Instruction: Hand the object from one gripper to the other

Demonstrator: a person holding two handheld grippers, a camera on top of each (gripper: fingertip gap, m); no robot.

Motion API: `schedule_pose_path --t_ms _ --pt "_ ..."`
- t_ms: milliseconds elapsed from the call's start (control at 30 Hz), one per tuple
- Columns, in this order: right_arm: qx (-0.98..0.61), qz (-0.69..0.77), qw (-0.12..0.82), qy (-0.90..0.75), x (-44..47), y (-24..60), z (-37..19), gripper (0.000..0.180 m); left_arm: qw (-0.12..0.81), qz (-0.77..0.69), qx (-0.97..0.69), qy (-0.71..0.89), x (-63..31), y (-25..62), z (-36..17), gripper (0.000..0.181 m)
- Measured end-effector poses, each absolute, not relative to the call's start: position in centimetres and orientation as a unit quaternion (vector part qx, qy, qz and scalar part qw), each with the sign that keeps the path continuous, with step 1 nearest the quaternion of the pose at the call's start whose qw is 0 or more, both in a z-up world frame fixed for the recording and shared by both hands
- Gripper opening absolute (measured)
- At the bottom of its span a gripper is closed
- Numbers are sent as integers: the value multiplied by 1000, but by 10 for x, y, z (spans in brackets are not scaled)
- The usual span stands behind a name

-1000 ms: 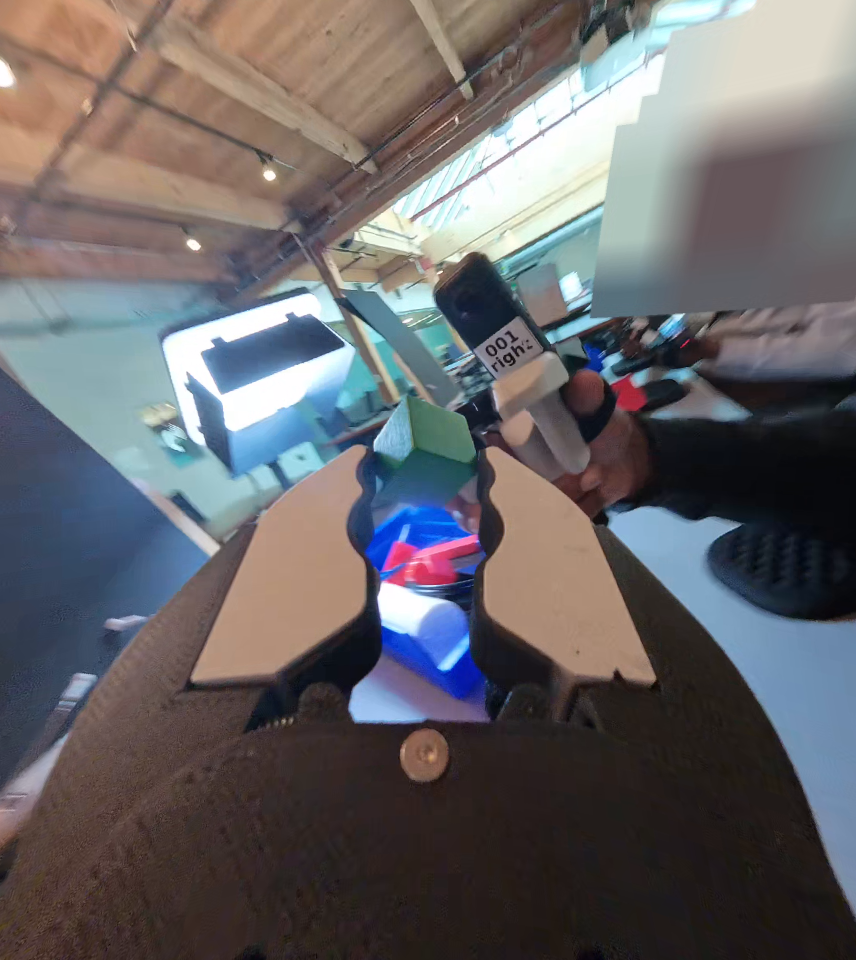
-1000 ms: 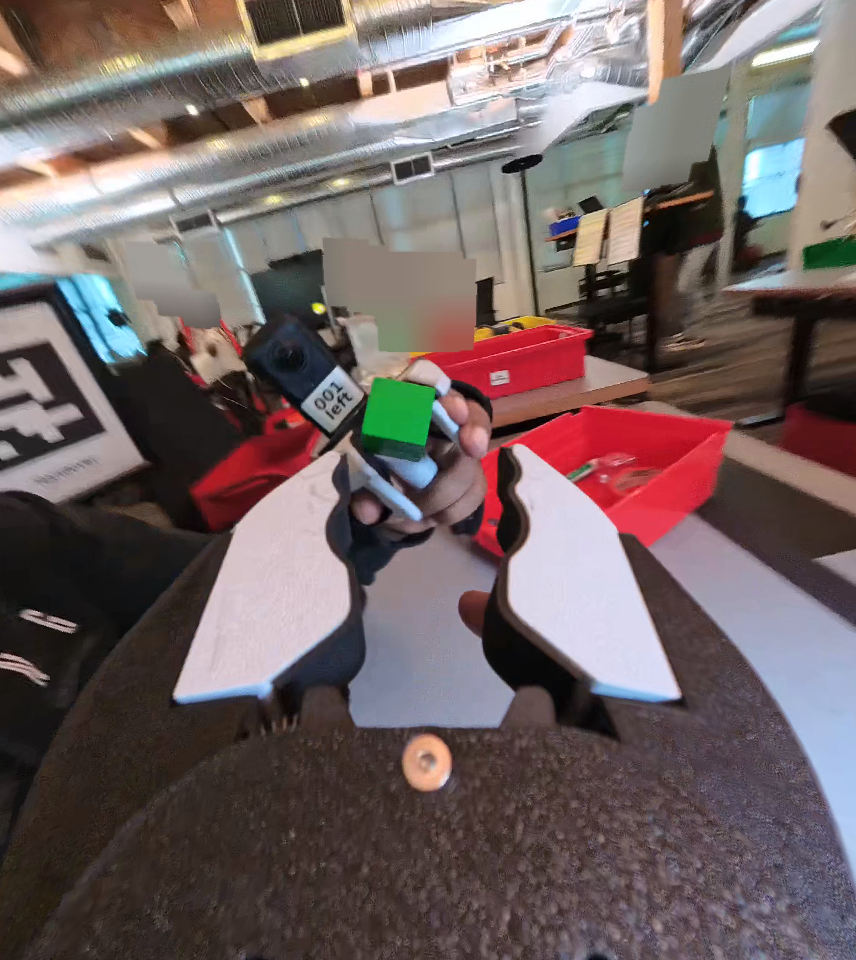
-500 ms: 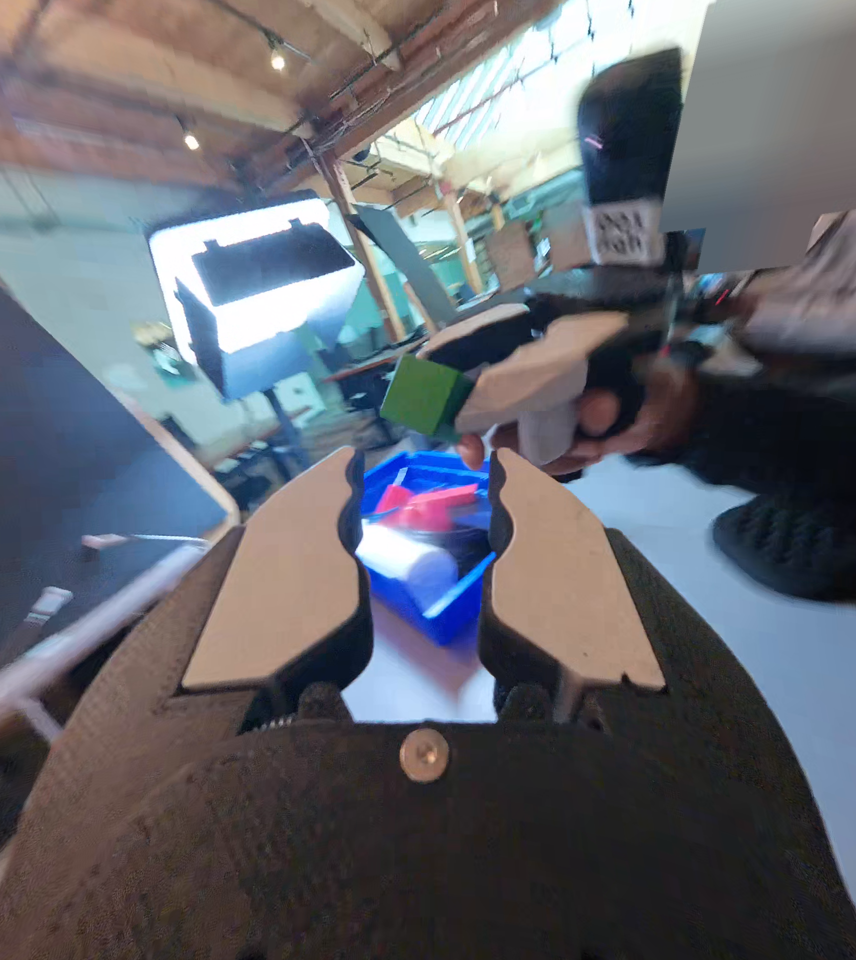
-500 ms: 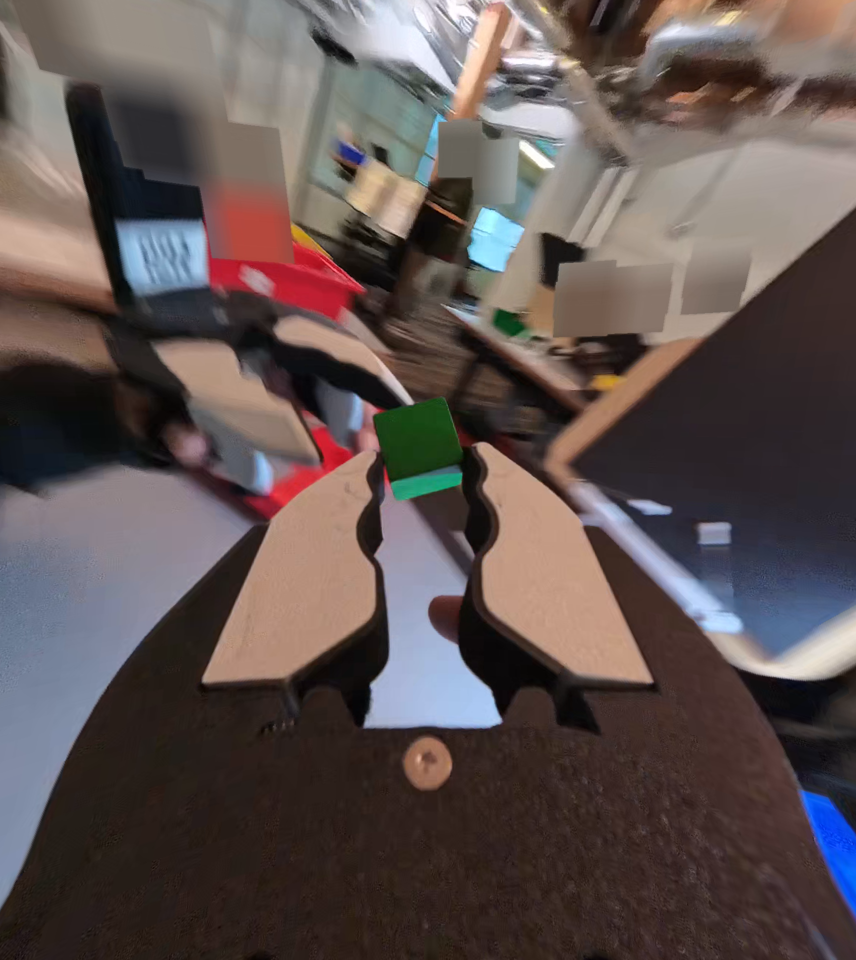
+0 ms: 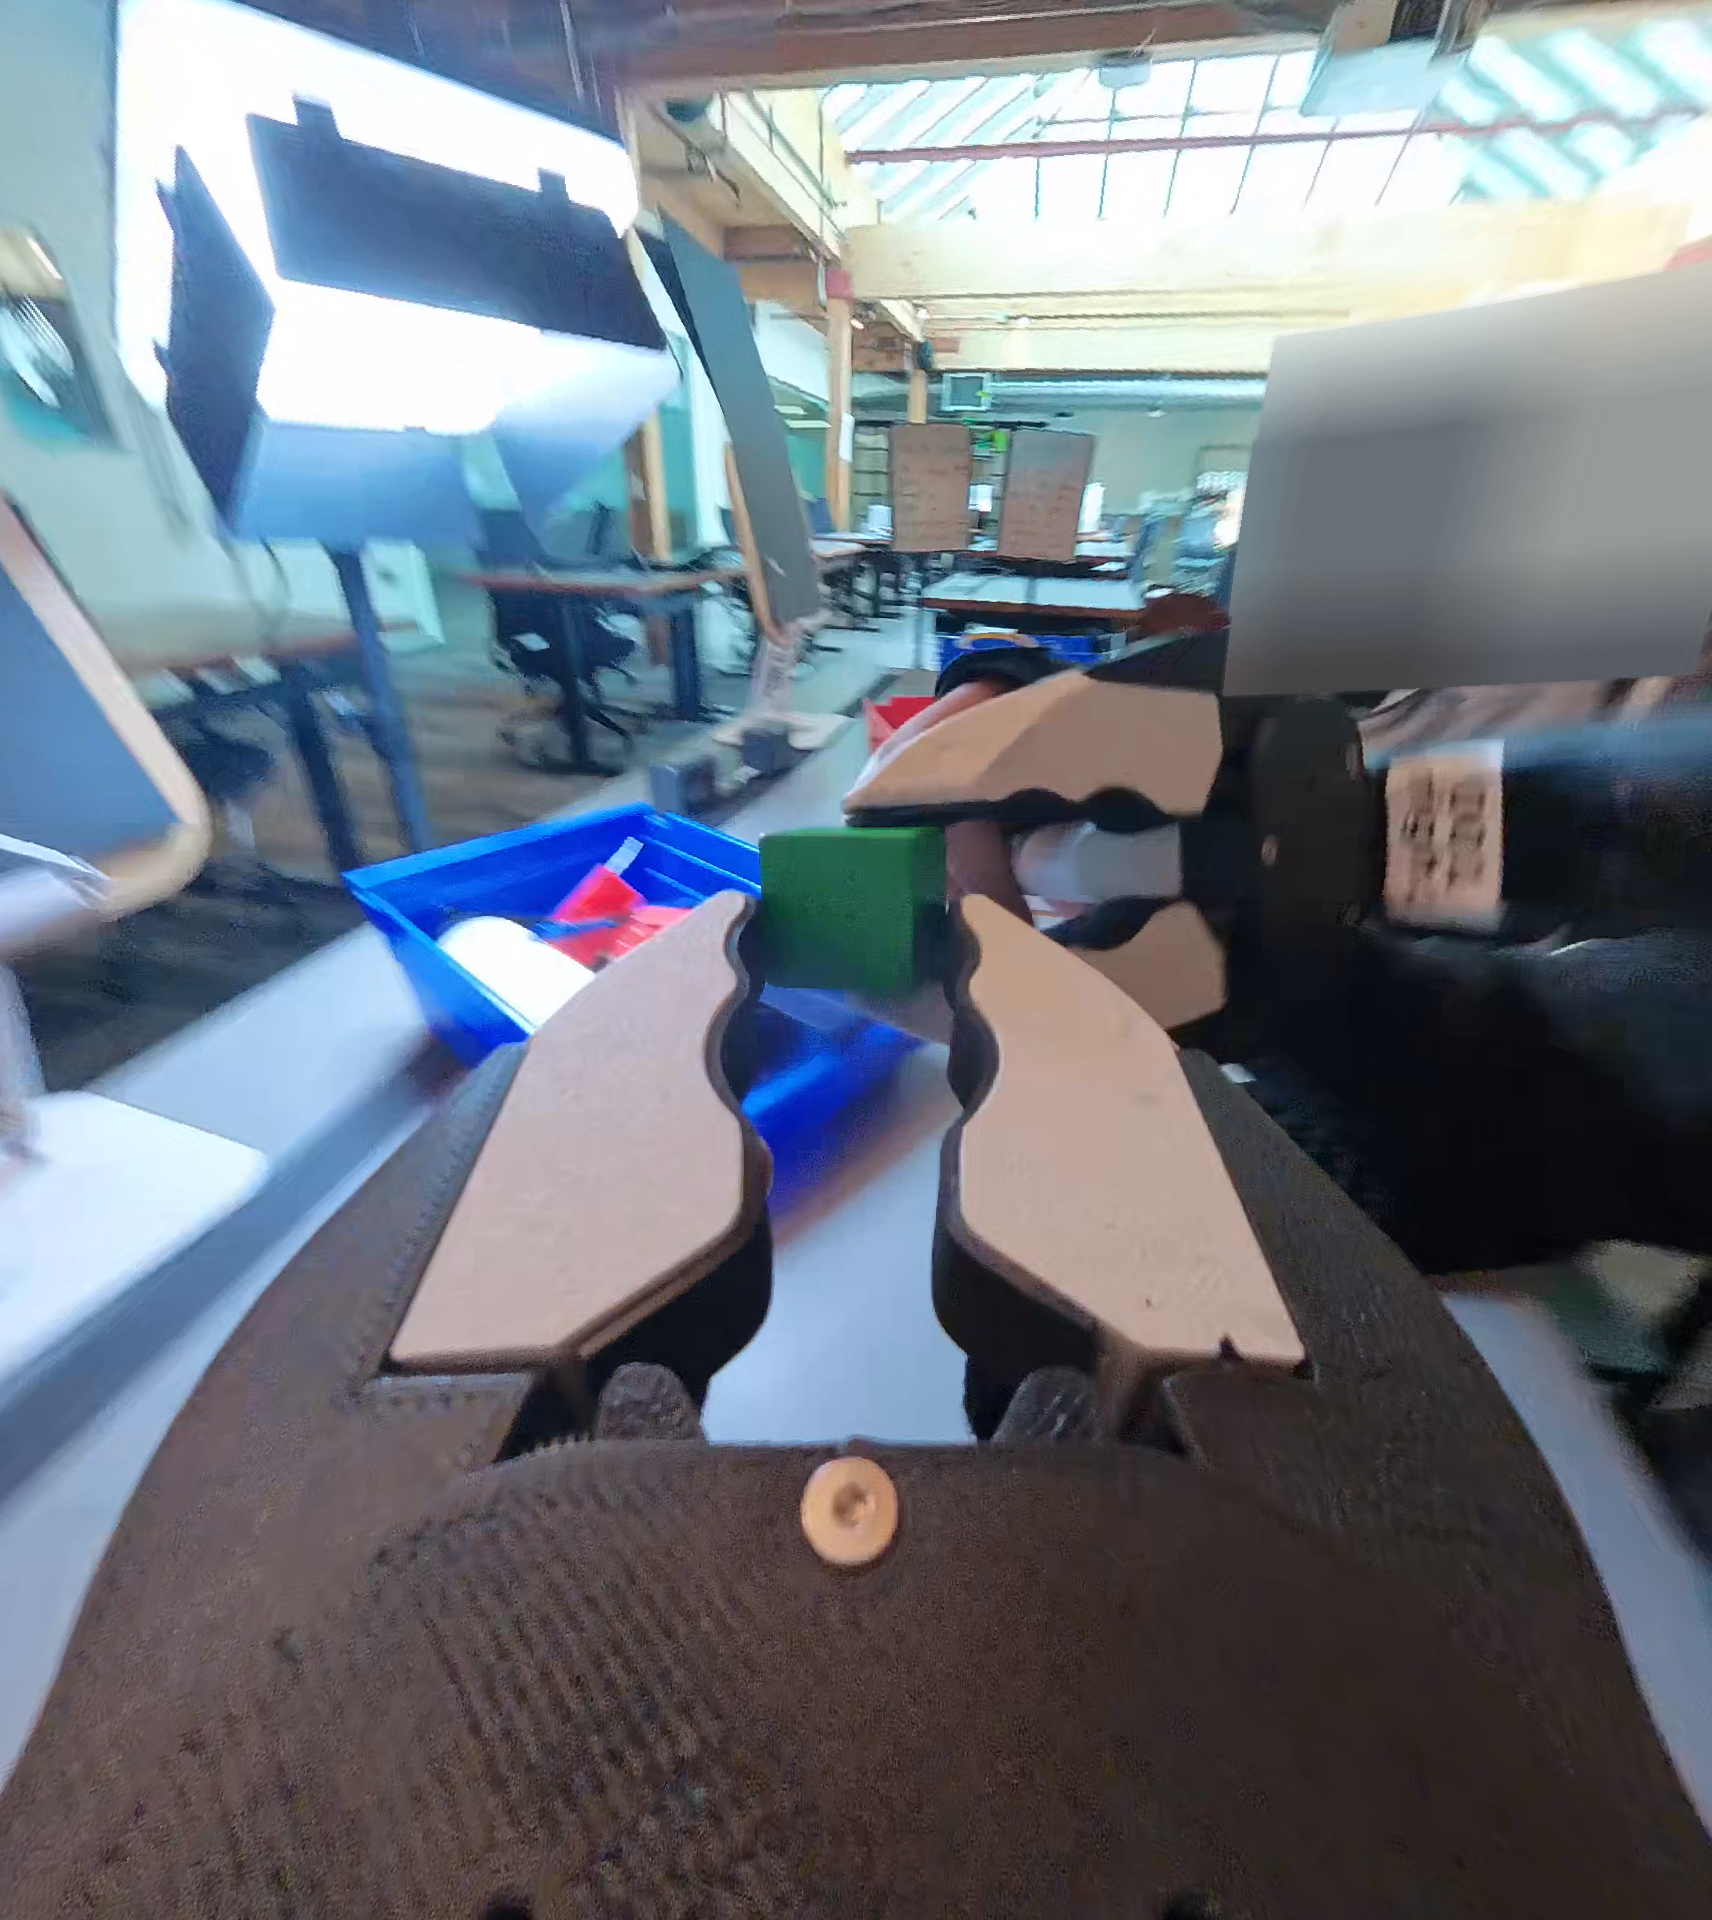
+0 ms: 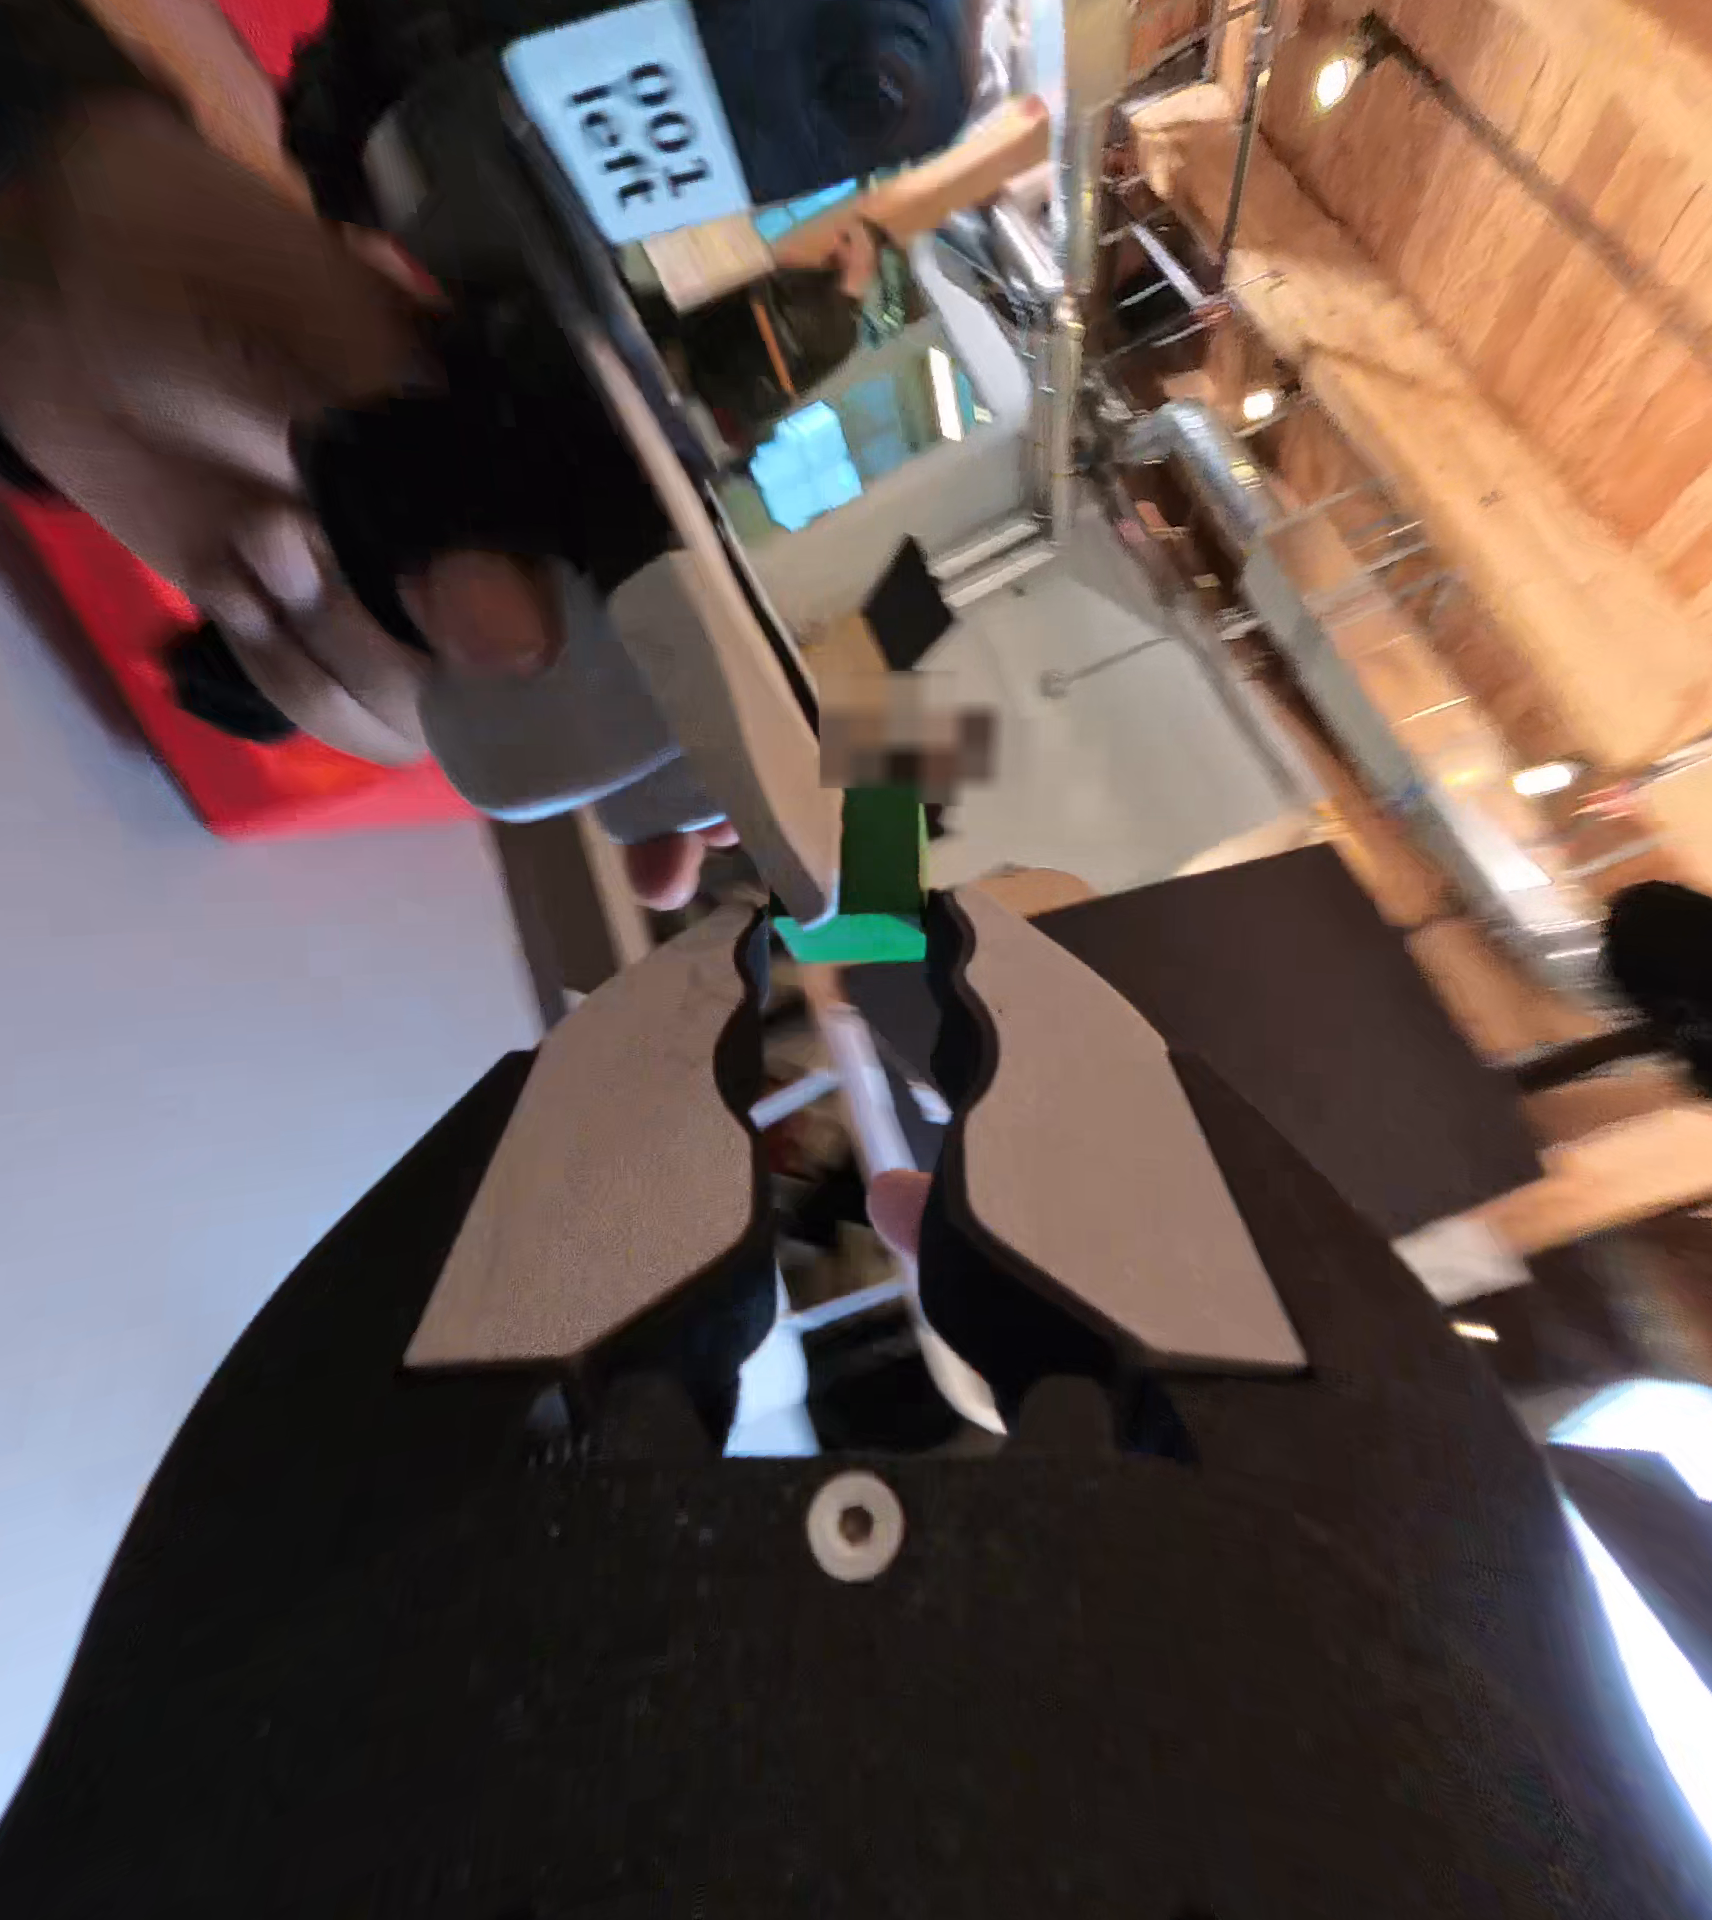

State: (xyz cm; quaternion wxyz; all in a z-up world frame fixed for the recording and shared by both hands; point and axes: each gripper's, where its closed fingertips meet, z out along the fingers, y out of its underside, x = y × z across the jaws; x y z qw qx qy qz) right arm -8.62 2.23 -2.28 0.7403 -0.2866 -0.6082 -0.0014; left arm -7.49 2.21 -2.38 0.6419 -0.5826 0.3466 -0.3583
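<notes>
Green block being passed between two grippers above the bench

The green block (image 5: 847,909) is being held at the tips of the right gripper (image 6: 847,930), while the left gripper (image 5: 847,935) is being closed around it, contact unclear. Release is best delayed until that grip is firm. A blue bin (image 5: 530,883) is being carried by the grey bench (image 5: 831,1340); workshop desks are being shown behind.

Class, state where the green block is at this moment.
The green block is mid-air between the fingertips of both grippers, centre frame in each wrist view; in the left view, the blue bin sits behind it to the left.
</notes>
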Motion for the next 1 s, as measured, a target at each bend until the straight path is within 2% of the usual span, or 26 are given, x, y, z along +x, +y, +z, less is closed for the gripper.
schedule_pose_path --t_ms 67,133,233,367,400,467,533,600,700,800,867,1000 --pt "-343 154 698 -610 -81 15 -19 38 703 -259 -534 391 -79 18 -18 33" --pt "-424 328 617 -576 -76 12 -12 47 756 -173 -460 433 -80 5 -8 33" --pt "-474 591 406 -510 -72 -10 -3 53 785 -42 -393 478 -77 -5 -6 32" --pt "-487 676 262 -488 -79 -25 -16 52 782 37 -346 517 -63 -12 -14 33" --pt "-482 685 240 -491 -81 -32 -19 46 780 42 -341 523 -60 -14 -16 33" --pt "-470 700 248 -477 -82 -32 -15 31 783 31 -342 518 -59 -15 -13 33" --pt "-457 687 288 -487 -79 -26 -12 28 775 -18 -380 504 -64 -11 -13 33" --pt "-449 643 367 -501 -76 -16 -8 29 759 -96 -432 478 -70 -4 -13 36" --pt "-422 498 523 -548 -72 1 -9 29 697 -297 -508 410 -76 0 -9 46" --pt "-416 300 627 -587 -72 23 -18 29 641 -413 -556 330 -80 9 -4 41" --pt "-392 203 665 -603 -73 27 -20 29 606 -433 -595 302 -78 16 -12 39" --pt "-380 51 665 -640 -81 33 -38 29 580 -398 -645 299 -67 23 -31 42"
